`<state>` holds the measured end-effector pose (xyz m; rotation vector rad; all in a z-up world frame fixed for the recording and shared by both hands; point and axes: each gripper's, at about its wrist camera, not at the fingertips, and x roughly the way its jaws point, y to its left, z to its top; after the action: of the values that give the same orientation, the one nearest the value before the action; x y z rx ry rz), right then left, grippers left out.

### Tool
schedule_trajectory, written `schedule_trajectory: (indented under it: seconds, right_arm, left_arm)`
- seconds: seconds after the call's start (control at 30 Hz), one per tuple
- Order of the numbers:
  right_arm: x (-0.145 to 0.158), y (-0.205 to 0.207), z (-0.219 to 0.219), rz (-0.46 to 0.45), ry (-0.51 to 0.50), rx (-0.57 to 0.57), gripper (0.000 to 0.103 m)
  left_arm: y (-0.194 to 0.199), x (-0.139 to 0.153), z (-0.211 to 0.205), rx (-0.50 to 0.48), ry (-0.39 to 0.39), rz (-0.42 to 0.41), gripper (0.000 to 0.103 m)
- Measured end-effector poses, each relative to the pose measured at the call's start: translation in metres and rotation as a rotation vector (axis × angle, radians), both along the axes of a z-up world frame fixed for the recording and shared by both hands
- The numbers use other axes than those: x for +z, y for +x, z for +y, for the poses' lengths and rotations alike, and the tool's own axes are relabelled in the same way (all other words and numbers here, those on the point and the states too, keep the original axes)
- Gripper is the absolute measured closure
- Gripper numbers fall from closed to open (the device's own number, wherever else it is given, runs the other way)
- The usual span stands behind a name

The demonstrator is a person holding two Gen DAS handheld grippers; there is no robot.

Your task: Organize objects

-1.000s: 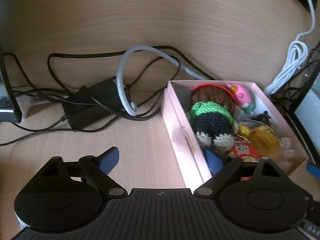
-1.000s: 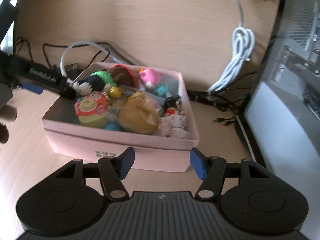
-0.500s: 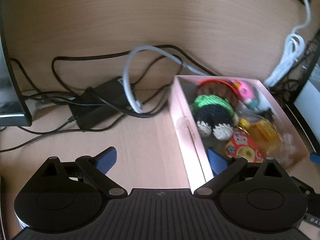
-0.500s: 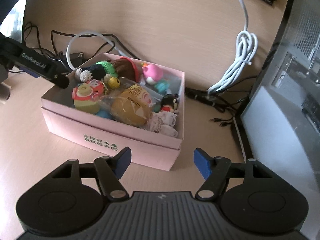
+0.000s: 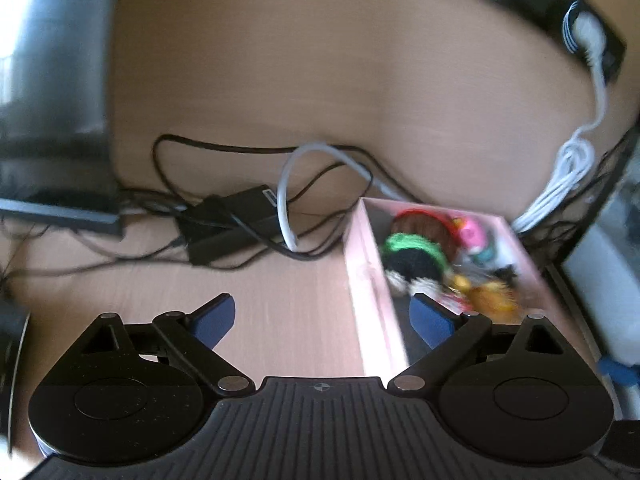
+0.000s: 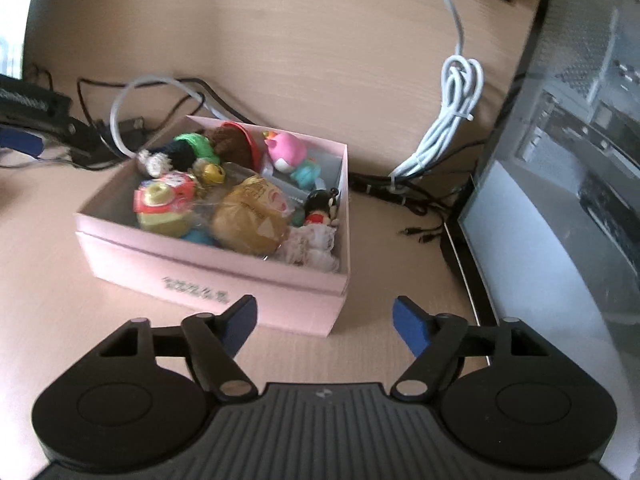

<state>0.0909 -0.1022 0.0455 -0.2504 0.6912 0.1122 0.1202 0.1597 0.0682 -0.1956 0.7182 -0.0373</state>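
Observation:
A pink cardboard box [image 6: 224, 276] stands on the wooden desk, full of small toys: a crocheted doll in green and black [image 6: 188, 152], a pink figure [image 6: 286, 154], a round yellow packet [image 6: 250, 216] and a small black-haired doll [image 6: 322, 208]. The box also shows in the left wrist view [image 5: 370, 288]. My right gripper [image 6: 324, 320] is open and empty, just in front of the box's right front corner. My left gripper [image 5: 322, 320] is open and empty, straddling the box's left wall. The left gripper also shows at the far left of the right wrist view [image 6: 24, 140].
A black power adapter [image 5: 232, 228] with tangled black cables and a grey cable loop [image 5: 288, 192] lies behind the box on the left. A bundled white cable [image 6: 448, 128] hangs behind. A computer case [image 6: 568, 184] stands at the right. A monitor base [image 5: 60, 212] is at the left.
Both grippers have pulled back and up from the box, so it looks smaller. The left gripper's right finger has come out of the box. Both stay open.

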Motion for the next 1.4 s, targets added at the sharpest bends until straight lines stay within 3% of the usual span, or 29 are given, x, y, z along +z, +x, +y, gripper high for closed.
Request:
schedule_trajectory:
  seconds: [0.13,0.27,0.37,0.5,0.63,0.7,0.8,0.9,1.03,1.4]
  right_arm:
    - [0.000,-0.037,-0.005,0.042,0.070,-0.055,0.017]
    - [-0.014,-0.080,-0.001,0.135,0.101,-0.128,0.007]
    - [-0.028,-0.107,0.008,0.147,0.057,-0.113,0.001]
    - [-0.041,-0.122,0.010,0.172,0.050,-0.109,0.000]
    - [-0.047,-0.123,0.001,0.105,0.071,-0.085,0.000]
    - [-0.047,-0.118,-0.008,0.091,0.104,-0.107,0.000]
    - [-0.053,-0.110,-0.015,0.040,0.117,-0.034,0.000]
    - [-0.055,-0.096,-0.025,0.072,0.191,-0.023,0.000]
    - [-0.059,-0.089,-0.033,0.032,0.197,0.037,0.000]
    - [-0.061,-0.083,-0.035,0.018,0.201,-0.001,0.000]
  left_arm:
    - [-0.061,-0.015,-0.017,-0.106,0.016,0.066,0.005]
    - [-0.111,-0.049,-0.031,-0.131,-0.008,0.169,0.005]
    - [-0.131,-0.069,-0.044,-0.116,0.030,0.212,0.005]
    - [-0.144,-0.077,-0.063,-0.072,0.115,0.152,0.006]
    - [-0.150,-0.087,-0.082,-0.020,0.207,0.075,0.005]
    - [-0.155,-0.092,-0.084,0.004,0.208,0.028,0.005]
    - [-0.150,-0.095,-0.090,0.022,0.209,-0.006,0.005]
    - [-0.143,-0.097,-0.099,0.007,0.206,-0.019,0.005]
    - [-0.138,-0.097,-0.108,-0.008,0.211,-0.022,0.005]
    - [-0.138,-0.098,-0.108,0.016,0.208,-0.027,0.005]
